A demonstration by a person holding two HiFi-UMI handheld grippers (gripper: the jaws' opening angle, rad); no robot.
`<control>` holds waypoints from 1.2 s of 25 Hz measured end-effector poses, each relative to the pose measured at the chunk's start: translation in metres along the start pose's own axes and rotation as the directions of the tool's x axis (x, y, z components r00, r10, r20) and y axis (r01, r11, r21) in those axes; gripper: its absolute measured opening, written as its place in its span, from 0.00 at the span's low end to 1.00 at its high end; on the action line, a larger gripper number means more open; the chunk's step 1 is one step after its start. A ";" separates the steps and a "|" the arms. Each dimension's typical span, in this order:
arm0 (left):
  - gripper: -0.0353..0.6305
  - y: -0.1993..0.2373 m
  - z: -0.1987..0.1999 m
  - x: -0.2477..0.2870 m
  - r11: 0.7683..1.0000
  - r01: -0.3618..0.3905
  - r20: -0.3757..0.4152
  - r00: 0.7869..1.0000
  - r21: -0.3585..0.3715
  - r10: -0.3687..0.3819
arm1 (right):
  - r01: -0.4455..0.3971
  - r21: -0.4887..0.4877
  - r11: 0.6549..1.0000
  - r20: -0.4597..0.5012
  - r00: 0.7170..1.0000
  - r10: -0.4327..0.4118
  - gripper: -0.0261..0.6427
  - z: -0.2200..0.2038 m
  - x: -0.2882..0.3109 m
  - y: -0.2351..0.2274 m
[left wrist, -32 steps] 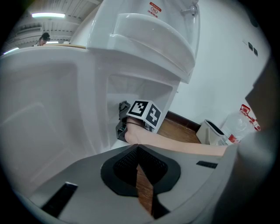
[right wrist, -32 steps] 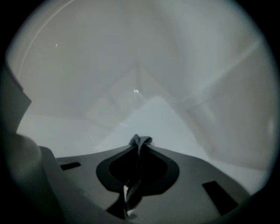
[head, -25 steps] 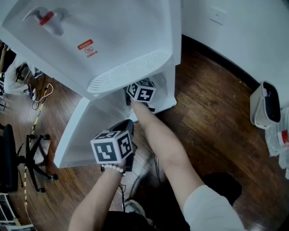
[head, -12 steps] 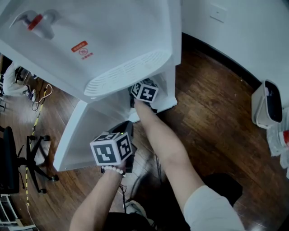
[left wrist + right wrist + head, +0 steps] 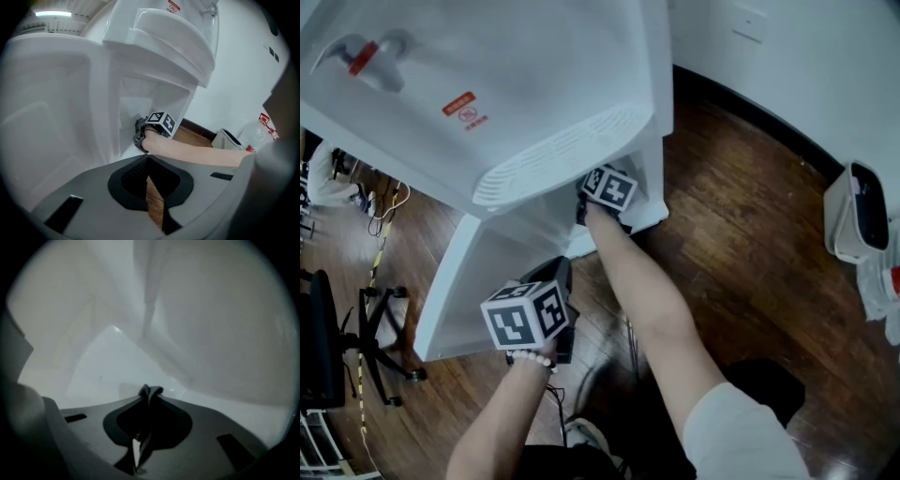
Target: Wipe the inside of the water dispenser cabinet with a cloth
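Cloth (image 5: 149, 391) first: where is it?
— Bunched dark between the jaws of the right claw (image 5: 148, 398), which is closed on it. A small fold pokes out past the tips.

— And where is that claw?
— Inside the cabinet (image 5: 140, 105) at the bottom of the white water dispenser (image 5: 534, 94). Its own view shows only pale inner walls and a lighter floor panel ahead. I cannot tell whether the cloth touches any of them.

— What does the head view show?
— The right forearm reaches under the dispenser's front ledge. Only the marker cube (image 5: 610, 187) and a little dark body show at the cabinet mouth.

— The left claw (image 5: 147, 161)?
— Its jaws are together with nothing between them. Only a thin sliver of wooden floor (image 5: 750, 244) shows through the slit. It is held low outside the cabinet, just beside the open door (image 5: 473, 281), and points towards the opening, where the right hand (image 5: 151, 140) is.

— The door?
— Swung wide to the left, with its inner face up towards the head camera.
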State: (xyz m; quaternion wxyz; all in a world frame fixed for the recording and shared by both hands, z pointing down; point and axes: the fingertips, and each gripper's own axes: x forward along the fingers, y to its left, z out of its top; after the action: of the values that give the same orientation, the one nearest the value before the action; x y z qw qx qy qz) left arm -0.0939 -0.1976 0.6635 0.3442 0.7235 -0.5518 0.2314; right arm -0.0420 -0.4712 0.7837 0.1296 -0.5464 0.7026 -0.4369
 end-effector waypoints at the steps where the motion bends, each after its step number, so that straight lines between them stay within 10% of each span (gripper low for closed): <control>1: 0.05 0.000 0.000 0.000 1.000 0.000 0.000 1.000 -0.002 0.000 | -0.008 -0.001 1.000 0.016 1.000 0.008 0.10 0.003 -0.002 0.003; 12: 0.05 -0.013 0.003 0.002 1.000 0.025 0.005 1.000 0.010 -0.025 | -0.127 -0.244 0.962 0.286 0.938 0.196 0.09 0.073 -0.040 0.085; 30: 0.05 0.004 -0.005 0.008 1.000 0.007 -0.022 1.000 -0.007 -0.007 | 0.125 -0.017 0.992 0.071 0.990 -0.123 0.09 0.031 0.000 -0.027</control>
State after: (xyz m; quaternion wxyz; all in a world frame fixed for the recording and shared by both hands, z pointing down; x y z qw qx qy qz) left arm -0.0957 -0.1999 0.6732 0.3536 0.7216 -0.5462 0.2363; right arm -0.0036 -0.4863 0.7856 0.1206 -0.6053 0.6671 -0.4172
